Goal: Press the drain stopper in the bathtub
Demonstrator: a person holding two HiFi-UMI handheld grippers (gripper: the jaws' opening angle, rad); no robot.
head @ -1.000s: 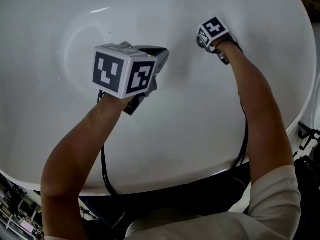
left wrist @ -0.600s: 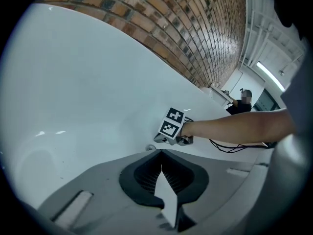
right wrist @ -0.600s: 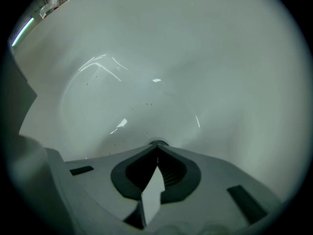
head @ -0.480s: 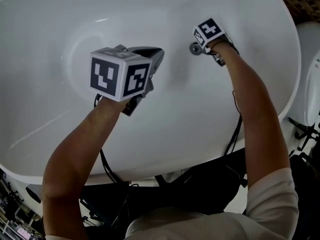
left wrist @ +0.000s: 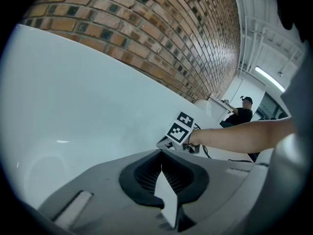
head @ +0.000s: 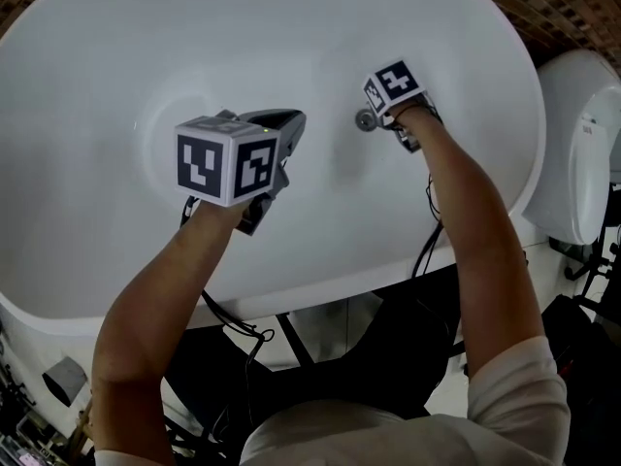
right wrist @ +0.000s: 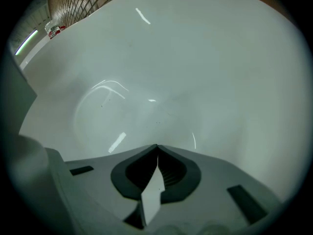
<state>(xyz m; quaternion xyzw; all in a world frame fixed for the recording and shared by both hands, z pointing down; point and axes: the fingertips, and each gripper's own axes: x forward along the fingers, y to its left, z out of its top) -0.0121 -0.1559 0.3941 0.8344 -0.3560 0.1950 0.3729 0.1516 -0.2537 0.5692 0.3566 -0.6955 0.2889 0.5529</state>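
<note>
The white bathtub [head: 116, 66] fills the head view. A small round metal drain stopper [head: 365, 119] sits on its floor. My right gripper [head: 378, 110] is low in the tub with its marker cube just right of the stopper; whether they touch is hidden. In the right gripper view, that gripper [right wrist: 157, 146] has its jaws shut with nothing between them, and only bare tub floor [right wrist: 146, 82] lies ahead; the stopper does not show. My left gripper [head: 296, 116] hovers left of the stopper, shut and empty [left wrist: 159, 152], and its camera sees the right gripper's cube [left wrist: 180, 129].
A white toilet [head: 577, 153] stands right of the tub. A brick wall [left wrist: 146, 38] runs behind it. Black cables [head: 233, 323] hang over the tub's near rim. A person [left wrist: 242, 111] stands far off in the left gripper view.
The head view has pulled back, so the tub looks smaller. The stopper, half covered by the right gripper's cube a second ago, now shows whole beside it. The left gripper has barely moved.
</note>
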